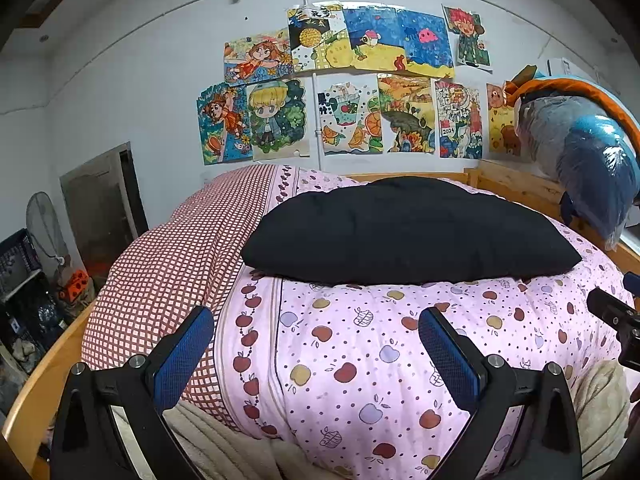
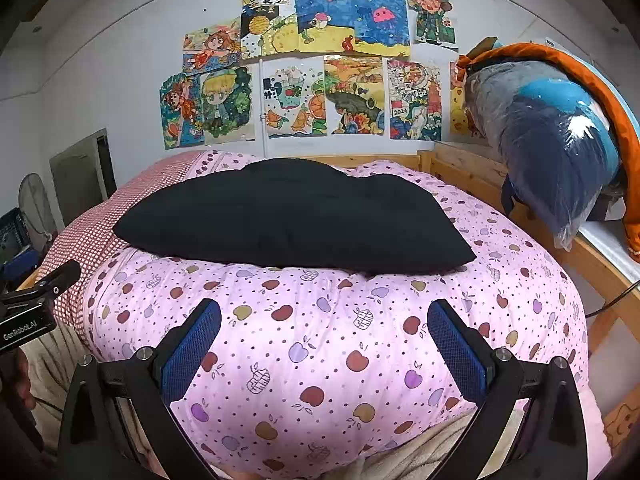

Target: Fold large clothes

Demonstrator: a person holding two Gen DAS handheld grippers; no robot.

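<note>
Black folded garment [image 1: 408, 232], folds indistinct, on pink quilt [image 1: 360, 360]; both hand-held grippers [image 1: 316, 344] [image 2: 324, 336] apart, empty.

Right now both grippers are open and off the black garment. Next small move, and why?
Probably advance both the left gripper and right gripper toward the near edge of the folded black garment; both are open, empty, hovering over the pink apple-print quilt.
</note>
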